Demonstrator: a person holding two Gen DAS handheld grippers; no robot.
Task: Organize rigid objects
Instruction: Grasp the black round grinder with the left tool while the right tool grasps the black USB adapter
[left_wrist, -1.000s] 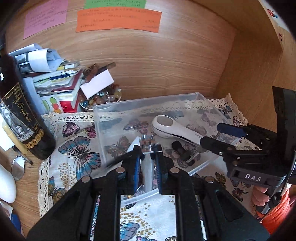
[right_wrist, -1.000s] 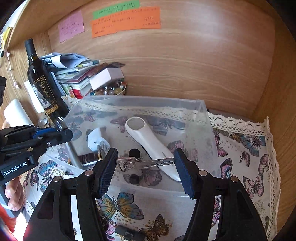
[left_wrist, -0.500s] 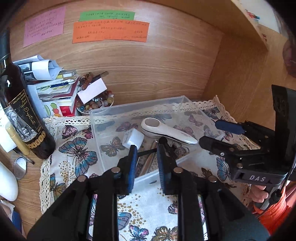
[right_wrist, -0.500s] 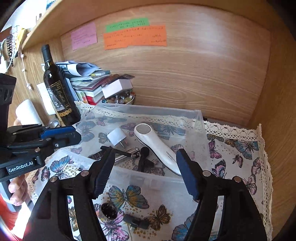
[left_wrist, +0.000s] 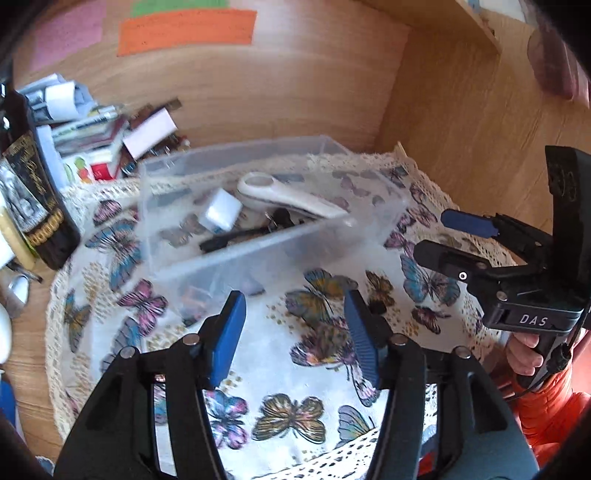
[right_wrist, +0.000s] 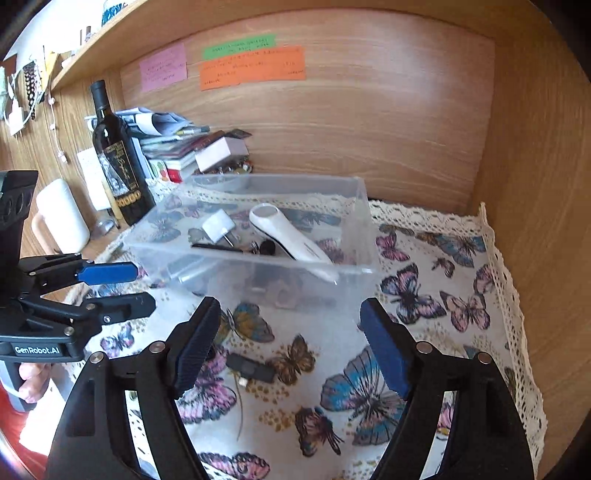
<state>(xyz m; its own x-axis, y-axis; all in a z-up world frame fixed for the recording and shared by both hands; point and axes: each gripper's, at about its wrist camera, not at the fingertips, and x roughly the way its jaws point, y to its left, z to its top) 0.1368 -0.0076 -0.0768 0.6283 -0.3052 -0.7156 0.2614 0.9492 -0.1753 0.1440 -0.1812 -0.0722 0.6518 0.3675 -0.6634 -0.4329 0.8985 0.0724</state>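
Note:
A clear plastic box (right_wrist: 255, 273) (left_wrist: 258, 258) stands on the butterfly cloth. In it lie a white handheld device (right_wrist: 284, 232) (left_wrist: 288, 195), a white plug adapter (right_wrist: 218, 226) (left_wrist: 221, 212) and dark small items (right_wrist: 221, 247). My left gripper (left_wrist: 293, 332) is open and empty, held back above the cloth in front of the box; it also shows in the right wrist view (right_wrist: 118, 288). My right gripper (right_wrist: 291, 343) is open and empty, above the cloth near a small black object (right_wrist: 251, 371); it also shows in the left wrist view (left_wrist: 448, 236).
A dark wine bottle (right_wrist: 118, 162) and a pile of books and papers (right_wrist: 173, 144) stand at the back left. A white cup (right_wrist: 61, 218) is at the left. Wooden walls close the back and right. The lace-edged cloth (right_wrist: 461, 280) covers the desk.
Both grippers have pulled back from the box and opened wide. The item the left gripper held and the keys between the right fingers are released; the box now lies farther ahead.

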